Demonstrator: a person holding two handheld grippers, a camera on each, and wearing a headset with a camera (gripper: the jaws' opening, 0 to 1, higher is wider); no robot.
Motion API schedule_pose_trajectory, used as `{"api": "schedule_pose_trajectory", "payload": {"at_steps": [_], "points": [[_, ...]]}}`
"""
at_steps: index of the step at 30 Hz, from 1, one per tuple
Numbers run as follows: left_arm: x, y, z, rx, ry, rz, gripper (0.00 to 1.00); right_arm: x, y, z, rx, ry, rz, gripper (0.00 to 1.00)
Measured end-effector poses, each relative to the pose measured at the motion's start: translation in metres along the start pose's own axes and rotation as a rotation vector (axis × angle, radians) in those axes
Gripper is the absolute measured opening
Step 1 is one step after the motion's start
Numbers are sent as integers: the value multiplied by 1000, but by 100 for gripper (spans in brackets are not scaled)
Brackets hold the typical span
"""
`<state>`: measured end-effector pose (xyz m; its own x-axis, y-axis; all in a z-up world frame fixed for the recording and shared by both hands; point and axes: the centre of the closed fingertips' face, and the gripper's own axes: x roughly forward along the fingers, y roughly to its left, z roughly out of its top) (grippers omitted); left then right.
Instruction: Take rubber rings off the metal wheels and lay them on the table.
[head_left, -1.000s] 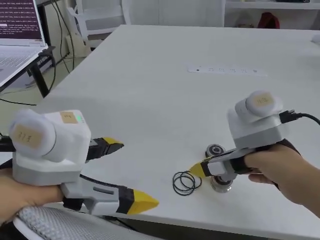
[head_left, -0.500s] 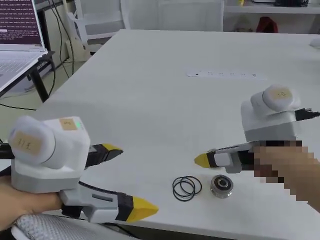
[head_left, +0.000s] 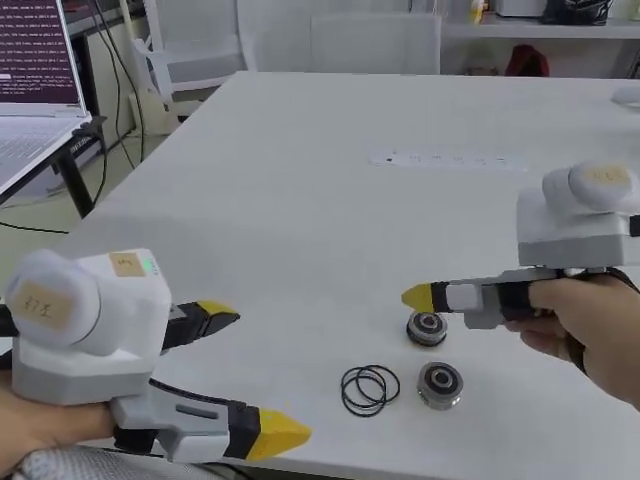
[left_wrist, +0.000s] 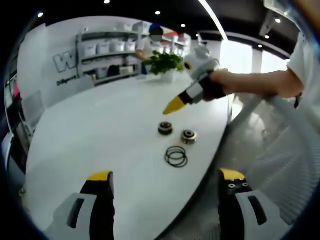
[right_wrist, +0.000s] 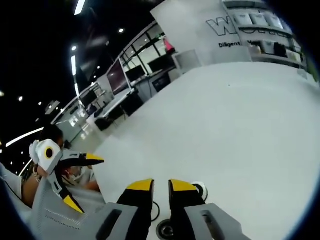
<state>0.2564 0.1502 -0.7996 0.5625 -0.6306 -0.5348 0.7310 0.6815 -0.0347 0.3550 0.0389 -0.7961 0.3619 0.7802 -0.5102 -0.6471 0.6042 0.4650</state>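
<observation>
White table (head_left: 300, 170), large, mostly bare; workshop with shelving behind.

- Rubber rings (head_left: 370, 388): a small overlapping pile of thin black loops, flat on the table near its front edge.
- Near wheel (head_left: 440, 384): metal, lying flat just beside the rings. Whether a ring is on it is too small to tell.
- Far wheel (head_left: 427, 327): metal, flat, a little beyond the near wheel, apart from it. Rim looks dark; ring possibly on it.
- Right claw (head_left: 420, 297): jaws pressed together, nothing between them, yellow tip in the air just above the far wheel.
- Left claw (head_left: 250, 375): jaws spread wide, empty, held off the front edge, well apart from the wheels.
- Power strip (head_left: 447, 160): far side, uninvolved.
- Laptop (head_left: 30, 110): on a side stand, left.

Risk notes (judgement): both wheels lie loose, so prying at a ring with one claw would likely skid or flip the wheel unless the left claw braces it. A stretched ring may snap free and fly. Pile and near wheel sit close to the edge; a sweeping left claw could push them off.
</observation>
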Motion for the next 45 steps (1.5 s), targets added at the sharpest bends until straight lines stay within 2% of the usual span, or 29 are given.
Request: {"api": "schedule_pose_trajectory", "payload": {"at_steps": [9, 15, 20, 27, 32, 40, 45], "points": [[0, 1, 2, -19, -14, 2, 88, -13, -21, 8, 54, -44, -60, 9], [1, -3, 8, -16, -41, -21, 88, -17, -27, 11, 76, -61, -72, 9], [2, -5, 18, 18, -63, -29, 90, -21, -36, 10, 96, -68, -91, 9], [5, -3, 22, 59, -48, -35, 93, -24, -45, 6, 109, -55, -110, 9], [7, 1, 36, 72, -60, -39, 92, -25, -49, 2, 120, -44, -121, 9], [12, 7, 72, 132, -101, -48, 92, -24, -53, -2, 134, -26, -127, 8], [18, 13, 87, 150, -116, -54, 92, -24, -54, -1, 149, -33, -124, 8]]}}
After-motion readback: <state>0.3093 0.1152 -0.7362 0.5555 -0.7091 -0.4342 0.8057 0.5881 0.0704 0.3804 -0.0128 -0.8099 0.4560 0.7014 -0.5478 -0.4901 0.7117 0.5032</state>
